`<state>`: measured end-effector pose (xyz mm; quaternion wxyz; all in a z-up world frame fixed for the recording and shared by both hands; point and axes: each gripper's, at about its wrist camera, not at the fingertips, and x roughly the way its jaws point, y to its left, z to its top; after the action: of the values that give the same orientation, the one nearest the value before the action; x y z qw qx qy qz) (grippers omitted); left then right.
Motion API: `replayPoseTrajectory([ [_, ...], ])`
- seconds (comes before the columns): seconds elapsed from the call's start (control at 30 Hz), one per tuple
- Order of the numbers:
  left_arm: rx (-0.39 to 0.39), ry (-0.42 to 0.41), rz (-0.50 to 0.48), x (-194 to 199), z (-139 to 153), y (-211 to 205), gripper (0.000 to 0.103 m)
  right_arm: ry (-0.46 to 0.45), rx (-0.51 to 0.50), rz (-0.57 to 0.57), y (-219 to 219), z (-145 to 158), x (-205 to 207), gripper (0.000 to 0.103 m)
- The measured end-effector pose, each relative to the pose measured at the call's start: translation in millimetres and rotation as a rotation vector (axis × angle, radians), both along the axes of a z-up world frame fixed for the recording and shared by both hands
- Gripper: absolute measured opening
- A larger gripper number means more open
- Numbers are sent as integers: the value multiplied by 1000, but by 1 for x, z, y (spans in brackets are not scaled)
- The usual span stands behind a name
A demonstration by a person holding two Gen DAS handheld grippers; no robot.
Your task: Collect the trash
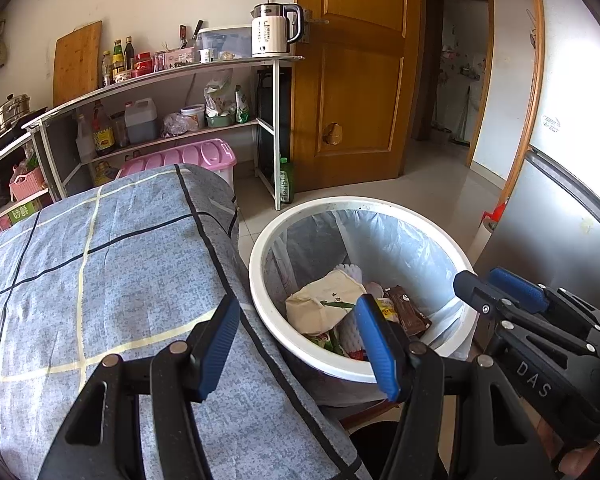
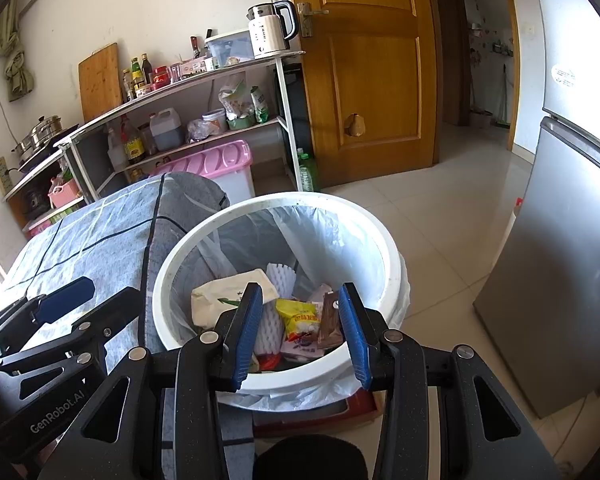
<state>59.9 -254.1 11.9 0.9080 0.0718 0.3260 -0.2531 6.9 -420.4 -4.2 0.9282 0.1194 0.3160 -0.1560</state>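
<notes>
I see a white glossy plastic trash bin [image 2: 384, 256] lined with a thin crinkled translucent plastic bag [image 2: 340, 236], a blue-grey matt checked cloth [image 1: 100, 272] over the bench, ribbed blue rubbery pads on black matt fingers [image 2: 246, 332], and a varnished wooden door [image 2: 372, 80].

Pale tiled floor [image 2: 440, 240], white lined trash bin [image 2: 388, 248] standing on it, cloth-covered bench [image 2: 100, 232] touching the bin's left, grey fridge [image 2: 560, 280] right of bin, shelf rack [image 2: 288, 120] and pink-lidded box [image 2: 220, 160] behind bin
</notes>
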Motion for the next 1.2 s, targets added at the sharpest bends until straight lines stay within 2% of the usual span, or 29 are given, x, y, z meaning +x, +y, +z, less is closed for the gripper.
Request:
replayPoseTrajectory([
  [1.2,1,16,9,0,0,0,63,10,6,-5,-1,-3,-5,41],
])
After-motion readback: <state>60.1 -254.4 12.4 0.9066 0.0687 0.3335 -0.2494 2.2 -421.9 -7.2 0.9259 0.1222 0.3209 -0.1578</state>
